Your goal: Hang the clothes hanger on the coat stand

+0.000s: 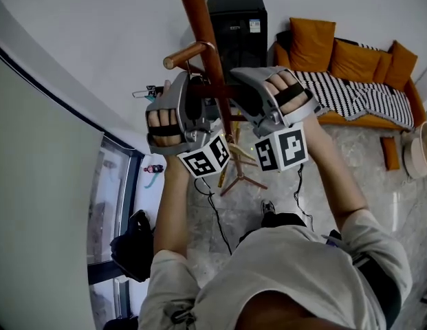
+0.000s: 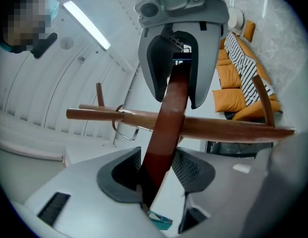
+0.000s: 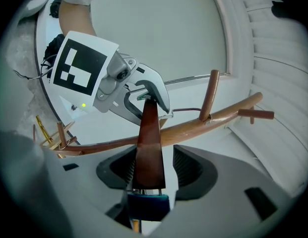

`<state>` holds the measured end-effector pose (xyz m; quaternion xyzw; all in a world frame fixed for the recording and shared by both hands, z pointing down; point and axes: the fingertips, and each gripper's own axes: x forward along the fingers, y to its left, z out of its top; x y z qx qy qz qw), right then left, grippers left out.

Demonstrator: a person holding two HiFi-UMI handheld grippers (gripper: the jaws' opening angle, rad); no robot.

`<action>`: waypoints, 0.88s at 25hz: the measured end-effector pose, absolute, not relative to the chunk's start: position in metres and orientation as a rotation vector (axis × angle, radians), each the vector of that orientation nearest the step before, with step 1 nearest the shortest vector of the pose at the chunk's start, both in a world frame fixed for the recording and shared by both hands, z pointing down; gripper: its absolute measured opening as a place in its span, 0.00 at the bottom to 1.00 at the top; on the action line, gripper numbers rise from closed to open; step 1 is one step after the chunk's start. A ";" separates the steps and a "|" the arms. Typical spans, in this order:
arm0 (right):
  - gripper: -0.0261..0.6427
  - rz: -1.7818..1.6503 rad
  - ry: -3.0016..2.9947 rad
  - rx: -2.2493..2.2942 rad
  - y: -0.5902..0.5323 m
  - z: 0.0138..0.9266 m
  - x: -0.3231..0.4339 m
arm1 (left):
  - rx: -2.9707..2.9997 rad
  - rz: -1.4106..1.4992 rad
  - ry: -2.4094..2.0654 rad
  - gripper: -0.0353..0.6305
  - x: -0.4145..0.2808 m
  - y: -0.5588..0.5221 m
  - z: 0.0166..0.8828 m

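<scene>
**A:** How do the tongs stand?

**B:** My left gripper (image 2: 156,171) and right gripper (image 3: 154,168) are both apart, loose round the ends of the hanger (image 2: 163,138). In the head view it runs nine to three between them, with its hook (image 1: 212,47) over the peg (image 1: 184,56) at eleven.

In the left gripper (image 2: 156,172) view, the clothes hanger (image 2: 166,133) sinks into shadow deep between the claw's pads, so you cannot tell whether it touches the pad on the view's left. Its far end is hidden inside the facing claw, as it is in the right gripper (image 3: 154,170) view. From your head, the grippers' housings cover both claws' jaws and all but a short dark stretch of hanger between them, and the coat stand (image 1: 199,19) beyond the claws is cut off by the top edge.
</scene>
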<state>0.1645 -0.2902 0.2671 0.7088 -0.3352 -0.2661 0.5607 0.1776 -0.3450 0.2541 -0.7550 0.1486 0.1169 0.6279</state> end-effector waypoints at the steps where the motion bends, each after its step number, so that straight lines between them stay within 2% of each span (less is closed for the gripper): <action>1: 0.35 -0.630 -0.791 1.675 -0.289 0.267 0.164 | -1.739 0.278 0.341 0.32 0.177 -0.344 0.254; 22: 0.43 -0.766 -0.776 1.839 -0.246 0.251 0.146 | -1.865 0.375 0.283 0.33 0.158 -0.324 0.262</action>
